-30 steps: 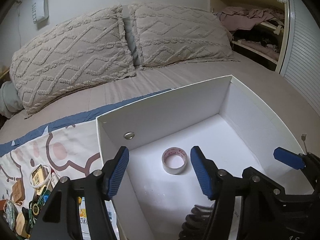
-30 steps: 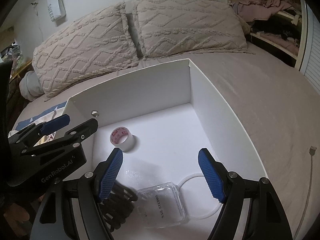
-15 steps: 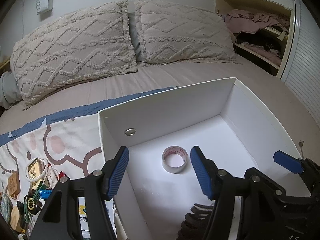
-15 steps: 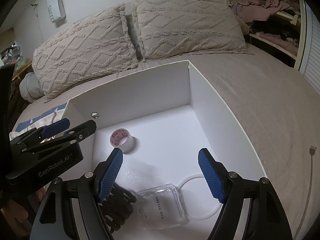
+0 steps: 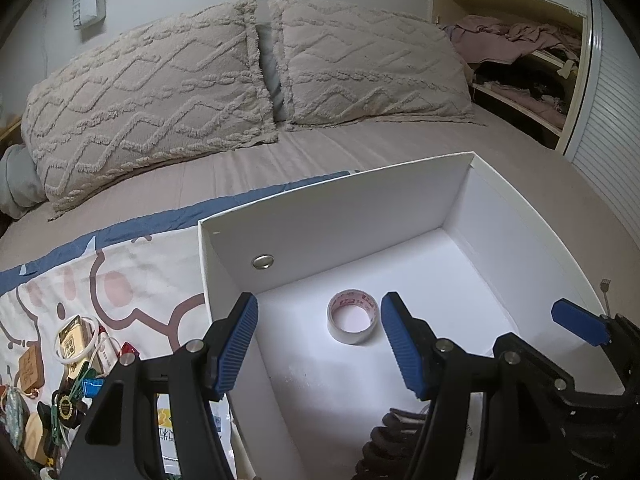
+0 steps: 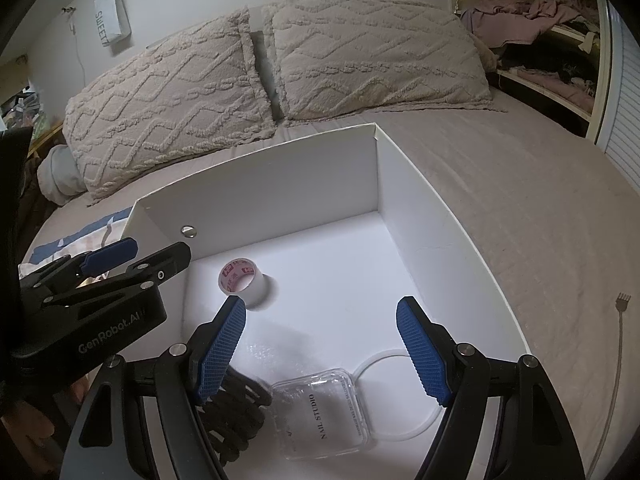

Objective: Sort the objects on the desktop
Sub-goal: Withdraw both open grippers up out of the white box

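Observation:
A white open box point(image 5: 340, 216) stands on the bed; it also shows in the right wrist view point(image 6: 452, 216). Inside lie a roll of clear tape point(image 5: 353, 317) point(image 6: 242, 281), a clear plastic case marked NAIL STUDIO point(image 6: 320, 414), a black hair claw clip point(image 6: 236, 412) point(image 5: 390, 440) and a thin white ring point(image 6: 400, 394). My left gripper point(image 5: 318, 344) is open and empty over the box's near left wall. My right gripper point(image 6: 320, 344) is open and empty above the box's near part. Each gripper shows in the other's view.
A pile of small items, keys, tags and a white ring point(image 5: 72, 360), lies on a cartoon-print cloth point(image 5: 120, 280) left of the box. Two knitted pillows point(image 5: 160, 100) lie at the head of the bed. A small comb-like tool point(image 6: 618, 344) lies right of the box. A shelf of clothes point(image 5: 520, 52) is at the far right.
The left wrist view has shifted slightly, showing a little more of the bed and pillows. Both grippers stay open. The objects in the box have not moved.

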`<action>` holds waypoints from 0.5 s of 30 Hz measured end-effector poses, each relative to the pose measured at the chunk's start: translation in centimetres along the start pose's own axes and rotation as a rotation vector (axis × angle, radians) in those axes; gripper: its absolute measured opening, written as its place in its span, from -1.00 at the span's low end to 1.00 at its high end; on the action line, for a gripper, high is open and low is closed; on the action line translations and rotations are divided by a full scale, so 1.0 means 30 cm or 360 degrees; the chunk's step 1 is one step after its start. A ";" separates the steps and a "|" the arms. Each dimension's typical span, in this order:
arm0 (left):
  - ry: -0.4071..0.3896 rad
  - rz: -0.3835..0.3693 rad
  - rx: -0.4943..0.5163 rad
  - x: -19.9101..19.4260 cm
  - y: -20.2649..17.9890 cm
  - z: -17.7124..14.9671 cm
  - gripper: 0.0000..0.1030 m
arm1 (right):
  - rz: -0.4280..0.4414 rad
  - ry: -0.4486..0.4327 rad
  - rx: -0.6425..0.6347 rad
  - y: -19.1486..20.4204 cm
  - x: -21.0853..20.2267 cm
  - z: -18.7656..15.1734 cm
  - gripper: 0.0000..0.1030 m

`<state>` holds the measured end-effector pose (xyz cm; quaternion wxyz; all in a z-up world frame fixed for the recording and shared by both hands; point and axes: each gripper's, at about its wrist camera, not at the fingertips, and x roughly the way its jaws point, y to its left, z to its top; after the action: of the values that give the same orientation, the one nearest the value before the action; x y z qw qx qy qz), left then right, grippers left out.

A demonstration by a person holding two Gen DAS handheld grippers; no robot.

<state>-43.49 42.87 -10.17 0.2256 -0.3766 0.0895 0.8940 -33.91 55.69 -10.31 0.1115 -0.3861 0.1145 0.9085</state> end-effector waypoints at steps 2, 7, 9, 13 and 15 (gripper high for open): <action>-0.0043 0.0007 0.0013 -0.018 -0.005 -0.001 0.49 | -0.0002 0.0011 0.0002 -0.003 0.002 0.002 0.52; -0.0111 0.0025 0.0010 -0.049 -0.005 0.004 0.51 | 0.0000 0.0025 0.0011 -0.014 0.002 0.003 0.52; -0.0134 0.0019 -0.0004 -0.062 0.001 0.004 0.51 | -0.0004 0.0030 0.0010 -0.015 0.003 0.001 0.52; -0.0136 -0.0002 -0.0028 -0.085 0.022 0.001 0.58 | -0.0010 0.0027 0.0011 -0.015 0.003 0.001 0.51; -0.0150 0.0000 -0.0027 -0.104 0.036 -0.004 0.64 | -0.0010 0.0026 0.0012 -0.016 0.003 -0.001 0.51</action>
<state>-42.01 40.83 -8.05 0.2262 -0.3359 0.0711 0.9116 -33.82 56.16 -10.46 0.1148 -0.3936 0.1177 0.9045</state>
